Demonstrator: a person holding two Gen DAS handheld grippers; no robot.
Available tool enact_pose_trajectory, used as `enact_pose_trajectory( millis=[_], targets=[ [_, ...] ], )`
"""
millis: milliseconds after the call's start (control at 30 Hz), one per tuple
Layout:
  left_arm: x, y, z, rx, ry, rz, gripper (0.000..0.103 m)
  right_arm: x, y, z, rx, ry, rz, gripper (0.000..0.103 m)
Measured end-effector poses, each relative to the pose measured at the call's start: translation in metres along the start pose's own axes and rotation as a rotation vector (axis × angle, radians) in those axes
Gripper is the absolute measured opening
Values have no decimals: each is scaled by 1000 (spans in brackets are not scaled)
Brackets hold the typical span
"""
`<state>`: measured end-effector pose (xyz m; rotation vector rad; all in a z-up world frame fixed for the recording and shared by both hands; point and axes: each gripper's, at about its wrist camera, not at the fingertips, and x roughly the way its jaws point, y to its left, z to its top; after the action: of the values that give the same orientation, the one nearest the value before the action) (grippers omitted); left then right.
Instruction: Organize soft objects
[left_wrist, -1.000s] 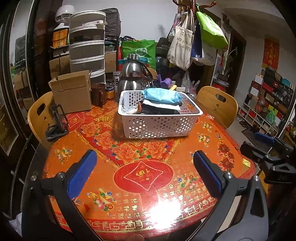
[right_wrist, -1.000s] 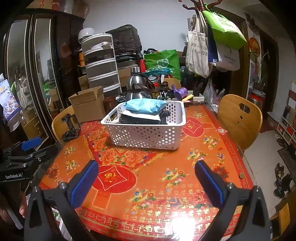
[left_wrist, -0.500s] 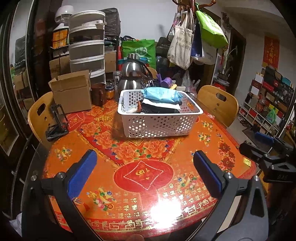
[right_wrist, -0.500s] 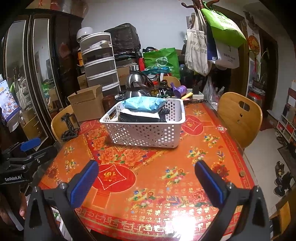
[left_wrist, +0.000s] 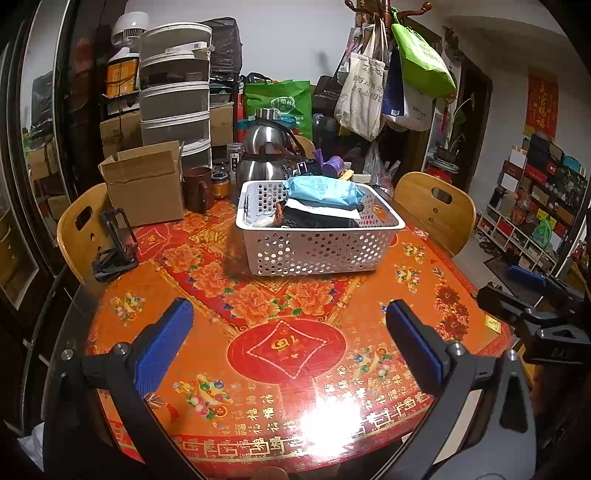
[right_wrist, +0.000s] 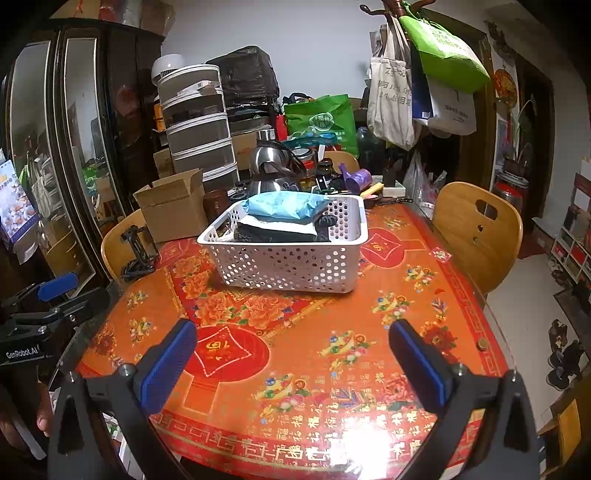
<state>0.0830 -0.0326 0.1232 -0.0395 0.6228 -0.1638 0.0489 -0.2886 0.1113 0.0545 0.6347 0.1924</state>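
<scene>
Basket: white perforated basket (left_wrist: 317, 236) is set on the desk (left_wrist: 295, 332), toward the far middle, well apart from both claws.
Soft stuff: a light blue soft pack (left_wrist: 323, 190) is piled on top of a white-and-black folded bundle (left_wrist: 321, 216), all inside the basket, stacked toward its left side.
Left claw: left claw (left_wrist: 290, 347) is held wide open over the near edge of the desk, nothing gripped, blue pads (left_wrist: 164, 343) spread far apart.
Right claw: right claw (right_wrist: 291, 363) is also spread wide and empty, hovering over the near part of the desk; basket seen far ahead of it, slightly left.
Desk: round, covered by a red-orange floral cloth, glare near the front edge.
Clutter at the far side: cardboard box (left_wrist: 146, 184) far left, brown mug (left_wrist: 197, 188) just beside it, steel kettle (left_wrist: 266, 155) behind the basket.
Chairs: wooden chair (left_wrist: 436, 210) is tucked in at the far right, another at the left.
</scene>
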Motion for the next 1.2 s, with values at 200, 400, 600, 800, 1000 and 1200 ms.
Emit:
enact_pose_trajectory(
  millis=[200,400,600,800,1000,1200],
  targets=[
    [0,-1,0,2,2,-3,103,-1,-1,0,-1,0,-1,103],
    [0,-1,0,2,4,-2,103,-1,-2,-1,2,0,-2,103],
    [1,-1,-1,4,6,2,103,-1,-3,-1,1,0,-2,103],
    [2,-1,-2,1,9,1,103,-1,-4,-3,3,1,-1,103],
    [4,-2,-4,-2,15,0,103,-1,-4,-3,2,1,-1,103],
    [5,-2,-4,-4,15,1,103,-1,-5,-2,3,1,-1,103]
  ],
)
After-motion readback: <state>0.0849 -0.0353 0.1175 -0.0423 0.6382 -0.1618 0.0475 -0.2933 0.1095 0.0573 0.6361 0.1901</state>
